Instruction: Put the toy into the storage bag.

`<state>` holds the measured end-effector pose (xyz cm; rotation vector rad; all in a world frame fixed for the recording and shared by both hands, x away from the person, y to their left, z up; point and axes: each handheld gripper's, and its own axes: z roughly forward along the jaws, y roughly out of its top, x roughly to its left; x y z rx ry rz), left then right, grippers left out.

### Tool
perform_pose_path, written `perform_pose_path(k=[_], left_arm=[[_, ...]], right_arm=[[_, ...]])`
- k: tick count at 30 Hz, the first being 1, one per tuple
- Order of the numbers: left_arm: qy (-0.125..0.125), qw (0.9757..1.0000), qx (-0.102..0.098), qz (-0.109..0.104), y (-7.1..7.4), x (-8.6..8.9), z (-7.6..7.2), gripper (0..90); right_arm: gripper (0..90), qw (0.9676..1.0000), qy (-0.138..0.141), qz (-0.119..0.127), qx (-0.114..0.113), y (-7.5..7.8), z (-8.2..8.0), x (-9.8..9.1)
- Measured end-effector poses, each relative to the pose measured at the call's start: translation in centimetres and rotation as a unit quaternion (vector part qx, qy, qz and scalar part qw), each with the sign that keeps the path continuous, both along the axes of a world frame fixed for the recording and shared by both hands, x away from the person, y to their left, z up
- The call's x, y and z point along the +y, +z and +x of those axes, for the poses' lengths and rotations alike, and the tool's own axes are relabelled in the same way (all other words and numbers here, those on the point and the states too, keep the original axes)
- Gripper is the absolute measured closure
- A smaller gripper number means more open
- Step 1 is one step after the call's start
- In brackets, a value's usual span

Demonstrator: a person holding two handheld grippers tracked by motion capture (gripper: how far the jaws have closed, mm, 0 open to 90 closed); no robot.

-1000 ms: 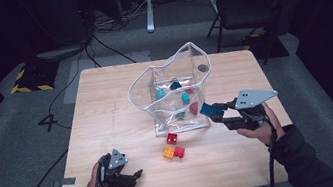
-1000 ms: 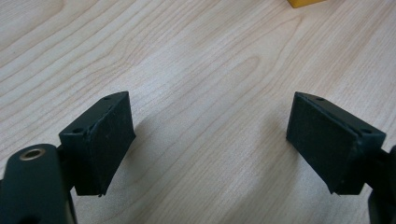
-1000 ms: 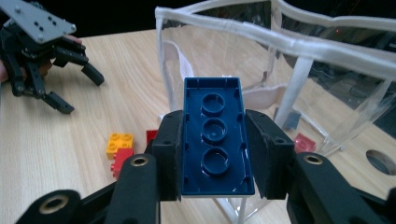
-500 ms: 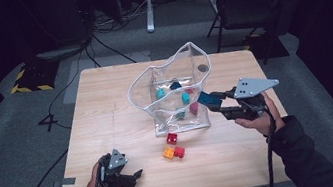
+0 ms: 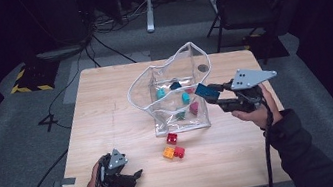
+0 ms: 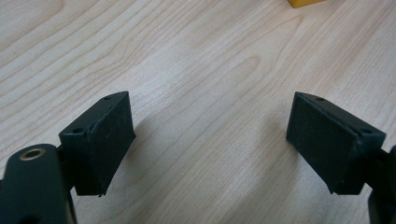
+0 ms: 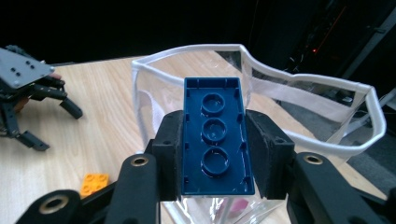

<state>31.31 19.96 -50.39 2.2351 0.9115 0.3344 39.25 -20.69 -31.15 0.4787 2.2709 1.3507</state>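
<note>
Since a second ago the right gripper (image 5: 214,98) has lifted its dark blue brick (image 5: 203,90) up and in toward the clear plastic bag (image 5: 187,54); the left hand has stayed where it was. On the left, near the front edge of the wooden table (image 5: 106,108), the left gripper (image 5: 135,175) rests low on the wood with its two jaws apart and only bare tabletop between them. Right of it, three bricks lie loose on the table just in front of the bag: one red brick (image 5: 172,138) closest to the bag, and an orange brick (image 5: 168,152) touching a second red brick (image 5: 180,152) a little nearer the person. The one bag stands open-mouthed at the table's middle, holding at least five small coloured pieces, two of them teal; an exact count cannot be made through the plastic. At the right, the right gripper is clamped on the long sides of the blue brick, whose underside with three round sockets faces its camera, and holds it in the air just beside the bag's right rim.
</note>
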Motion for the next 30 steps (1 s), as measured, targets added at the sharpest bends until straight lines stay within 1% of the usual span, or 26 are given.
perform_pose_path(k=[6, 13, 17, 22, 27, 29, 30], left_arm=[[-0.001, 1.0, -0.001, 0.001, 0.0, 0.0, 0.0, 15.3], [-0.001, 1.0, -0.001, 0.001, 0.0, 0.0, 0.0, 15.3], [-0.001, 1.0, -0.001, 0.001, 0.0, 0.0, 0.0, 15.3], [-0.002, 1.0, 0.001, 0.001, 0.0, 0.0, 0.0, 15.2], [-0.002, 1.0, 0.0, 0.002, 0.0, 0.0, 0.0, 15.3], [-0.002, 1.0, 0.0, 0.002, 0.0, 0.0, 0.0, 15.3], [-0.002, 1.0, 0.0, 0.002, 0.0, 0.0, 0.0, 15.3]], right_arm=[[59.7, 1.0, -0.007, 0.002, -0.003, 0.9, 1.1, 0.4], [59.7, 0.9998, -0.017, 0.002, 0.006, 1.7, 2.7, 1.1], [59.7, 0.9997, -0.022, 0.001, 0.006, 2.0, 3.4, 1.5], [59.7, 0.9996, -0.029, -0.005, 0.007, 2.0, 4.4, 2.2], [59.7, 0.9993, -0.032, -0.007, 0.016, 1.7, 5.5, 2.8], [59.7, 0.9991, -0.037, -0.009, 0.015, 1.7, 5.8, 3.0], [59.7, 0.9991, -0.037, -0.007, 0.019, 1.7, 6.1, 3.1]])
